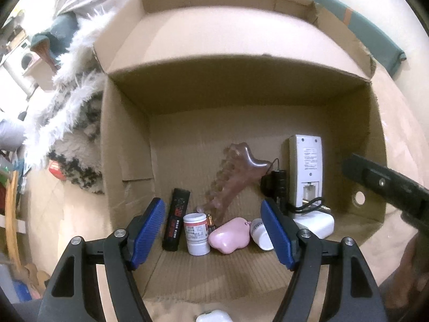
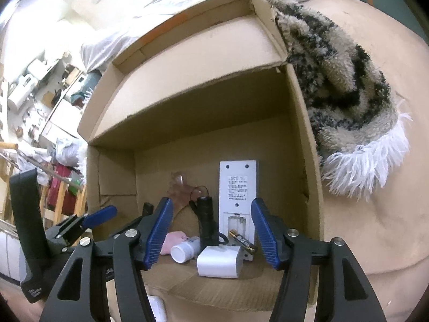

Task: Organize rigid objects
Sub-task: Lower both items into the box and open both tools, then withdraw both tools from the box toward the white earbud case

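Observation:
An open cardboard box (image 1: 126, 139) holds several items on its floor. In the left wrist view I see a black bar-shaped pack (image 1: 177, 220), a white pill bottle (image 1: 197, 233), a pink heart-shaped case (image 1: 228, 234), a brown comb-like tool (image 1: 228, 177) and a white remote (image 1: 308, 166) lying face down. My left gripper (image 1: 211, 201) hangs open above the pill bottle, holding nothing. My right gripper (image 2: 211, 201) is open over a white charger block (image 2: 218, 261), a small tipped white bottle (image 2: 185, 249), a loose battery (image 2: 242, 240) and a black torch (image 2: 206, 220).
A shaggy patterned rug (image 2: 343, 86) with a white fringe lies against the box's side. A white object (image 1: 211, 316) sits just outside the box's near edge. A green cushion (image 1: 362, 24) lies beyond the box. Shelves and clutter (image 2: 32, 102) fill the room's edge.

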Action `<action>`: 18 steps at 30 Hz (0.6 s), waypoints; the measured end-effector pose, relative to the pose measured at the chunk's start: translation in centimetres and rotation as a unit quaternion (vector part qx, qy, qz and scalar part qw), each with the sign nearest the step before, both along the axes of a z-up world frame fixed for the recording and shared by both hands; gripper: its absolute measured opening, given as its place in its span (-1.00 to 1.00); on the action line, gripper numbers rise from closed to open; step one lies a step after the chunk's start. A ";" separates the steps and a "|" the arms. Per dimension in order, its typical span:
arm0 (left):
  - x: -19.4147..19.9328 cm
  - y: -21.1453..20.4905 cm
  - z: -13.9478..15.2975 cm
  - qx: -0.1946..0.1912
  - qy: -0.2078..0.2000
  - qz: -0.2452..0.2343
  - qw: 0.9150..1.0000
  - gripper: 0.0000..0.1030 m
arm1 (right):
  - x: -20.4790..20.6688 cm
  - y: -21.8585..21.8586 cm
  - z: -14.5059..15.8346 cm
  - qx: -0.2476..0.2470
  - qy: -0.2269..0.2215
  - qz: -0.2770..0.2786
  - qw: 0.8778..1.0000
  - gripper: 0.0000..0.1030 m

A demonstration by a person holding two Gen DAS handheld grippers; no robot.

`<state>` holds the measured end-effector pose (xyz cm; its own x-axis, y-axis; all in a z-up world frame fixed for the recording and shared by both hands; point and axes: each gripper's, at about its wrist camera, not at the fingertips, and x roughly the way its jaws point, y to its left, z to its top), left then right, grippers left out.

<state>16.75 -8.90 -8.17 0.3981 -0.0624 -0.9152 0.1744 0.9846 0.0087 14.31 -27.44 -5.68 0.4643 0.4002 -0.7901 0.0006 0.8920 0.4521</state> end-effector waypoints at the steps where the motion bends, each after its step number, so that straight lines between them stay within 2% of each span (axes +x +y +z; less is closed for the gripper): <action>1: -0.3 0.1 0.3 0.003 -0.002 -0.003 1.000 0.39 | -0.1 -0.1 0.2 0.002 -0.003 -0.002 1.000 0.24; 4: -1.0 0.5 1.1 0.010 -0.008 0.000 1.000 0.39 | -0.7 -0.5 0.8 0.007 -0.008 -0.007 1.000 0.24; 11: -3.8 2.5 3.1 -0.003 -0.003 0.020 1.000 0.39 | -2.8 -1.2 2.8 0.012 -0.024 -0.016 0.999 0.24; 18: -6.6 3.9 3.3 0.004 0.002 0.035 0.999 0.39 | -5.3 0.1 2.8 0.019 -0.020 -0.008 1.000 0.25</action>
